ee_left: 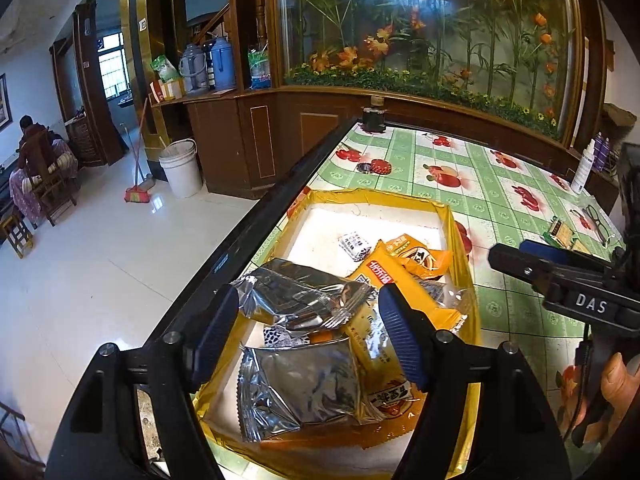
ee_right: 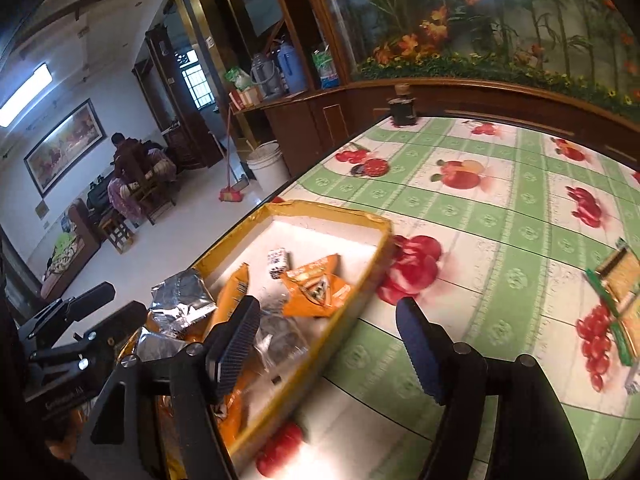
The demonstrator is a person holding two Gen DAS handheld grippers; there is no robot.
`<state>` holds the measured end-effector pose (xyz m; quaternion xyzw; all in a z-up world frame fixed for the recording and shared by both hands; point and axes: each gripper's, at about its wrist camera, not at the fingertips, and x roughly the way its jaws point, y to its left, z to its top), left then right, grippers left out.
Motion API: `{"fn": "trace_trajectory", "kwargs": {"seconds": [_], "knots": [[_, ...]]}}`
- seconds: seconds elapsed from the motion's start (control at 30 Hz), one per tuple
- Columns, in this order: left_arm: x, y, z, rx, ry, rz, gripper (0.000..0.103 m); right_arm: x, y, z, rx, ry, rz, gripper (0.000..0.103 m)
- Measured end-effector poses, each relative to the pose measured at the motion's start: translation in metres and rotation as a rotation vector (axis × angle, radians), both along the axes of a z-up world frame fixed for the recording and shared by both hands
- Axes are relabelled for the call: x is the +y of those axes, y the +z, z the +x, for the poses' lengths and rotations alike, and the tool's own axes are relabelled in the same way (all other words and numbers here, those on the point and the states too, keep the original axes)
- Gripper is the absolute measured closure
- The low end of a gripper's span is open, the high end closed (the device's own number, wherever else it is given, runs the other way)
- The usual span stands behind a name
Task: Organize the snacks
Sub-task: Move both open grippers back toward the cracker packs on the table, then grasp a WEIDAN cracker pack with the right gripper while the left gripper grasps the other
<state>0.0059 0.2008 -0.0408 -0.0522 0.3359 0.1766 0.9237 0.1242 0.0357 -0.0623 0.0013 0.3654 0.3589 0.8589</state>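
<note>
A shallow yellow-rimmed box [ee_left: 450, 216] sits at the table's left edge and holds silver foil packets [ee_left: 296, 296], orange snack packets [ee_left: 416, 254] and a small black-and-white packet [ee_left: 354, 245]. My left gripper [ee_left: 312, 332] is open and empty, hovering above the near silver packets. My right gripper [ee_right: 326, 344] is open and empty, above the box's right rim [ee_right: 384, 236]; it also shows in the left wrist view [ee_left: 532, 260]. A green and tan snack packet [ee_right: 618, 280] lies on the cloth to the right, also in the left wrist view [ee_left: 562, 236].
The table has a green checked fruit-print cloth [ee_right: 480, 208]. A dark jar [ee_left: 374, 118] stands at the far edge, a red lid [ee_left: 380, 167] near it, glasses [ee_left: 596, 220] and a white spray bottle [ee_left: 582, 168] at right. The floor drops off left of the table.
</note>
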Motion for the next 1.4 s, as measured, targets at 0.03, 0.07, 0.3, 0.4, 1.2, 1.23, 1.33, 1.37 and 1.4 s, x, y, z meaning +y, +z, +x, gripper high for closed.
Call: {"fn": "trace_trajectory", "kwargs": {"seconds": [0.03, 0.07, 0.3, 0.4, 1.2, 1.23, 1.33, 1.37, 1.4], "knots": [[-0.002, 0.001, 0.0, -0.001, -0.005, 0.0, 0.03, -0.008, 0.0, 0.0, 0.001, -0.011, 0.003, 0.03], [-0.004, 0.002, 0.001, -0.002, -0.009, -0.002, 0.03, -0.016, 0.0, -0.001, 0.0, -0.02, 0.004, 0.03], [-0.029, 0.008, 0.007, -0.014, -0.07, -0.018, 0.025, -0.086, -0.009, -0.004, 0.0, -0.133, -0.008, 0.026], [-0.046, 0.008, 0.015, -0.007, -0.11, -0.016, 0.025, -0.116, -0.017, 0.001, 0.02, -0.188, -0.012, 0.026], [-0.176, -0.008, 0.08, 0.095, -0.413, -0.035, 0.025, -0.24, -0.043, 0.042, 0.02, -0.369, -0.086, 0.031], [-0.18, -0.009, 0.086, 0.101, -0.42, -0.04, 0.025, -0.238, -0.044, 0.046, 0.022, -0.364, -0.092, 0.033], [-0.188, -0.014, 0.107, 0.124, -0.438, -0.063, 0.025, -0.234, -0.049, 0.055, 0.036, -0.356, -0.109, 0.038], [-0.189, -0.016, 0.114, 0.13, -0.438, -0.069, 0.025, -0.233, -0.05, 0.058, 0.044, -0.35, -0.109, 0.039], [-0.191, -0.018, 0.122, 0.141, -0.438, -0.076, 0.025, -0.231, -0.052, 0.06, 0.049, -0.345, -0.116, 0.039]]}}
